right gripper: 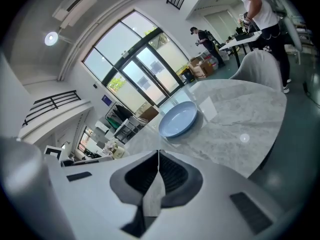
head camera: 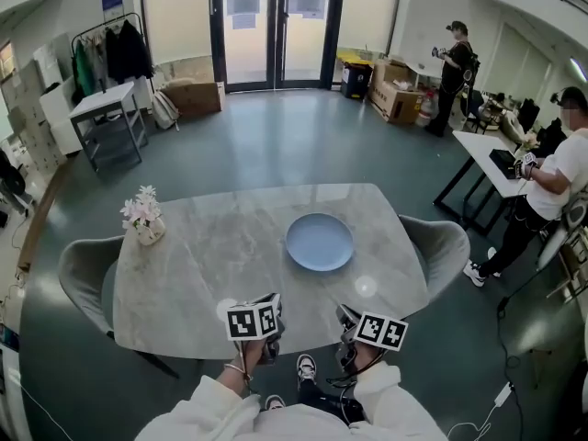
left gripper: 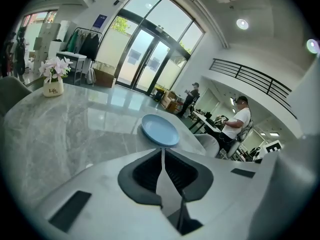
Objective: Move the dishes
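A light blue plate (head camera: 319,242) lies alone on the grey marble table (head camera: 211,274), right of its middle; it also shows as the plate (left gripper: 159,130) and the plate (right gripper: 178,119) ahead of each gripper. My left gripper (head camera: 269,303) hovers at the table's near edge, jaws pressed together with nothing between them (left gripper: 163,151). My right gripper (head camera: 347,317) hangs beside it at the same edge, likewise shut and empty (right gripper: 159,154). Both are a forearm's length short of the plate.
A small vase of white flowers (head camera: 143,219) stands at the table's far left corner. Grey chairs flank the table, one on the left (head camera: 81,278) and one on the right (head camera: 441,246). A person (head camera: 551,177) stands at a white desk to the right.
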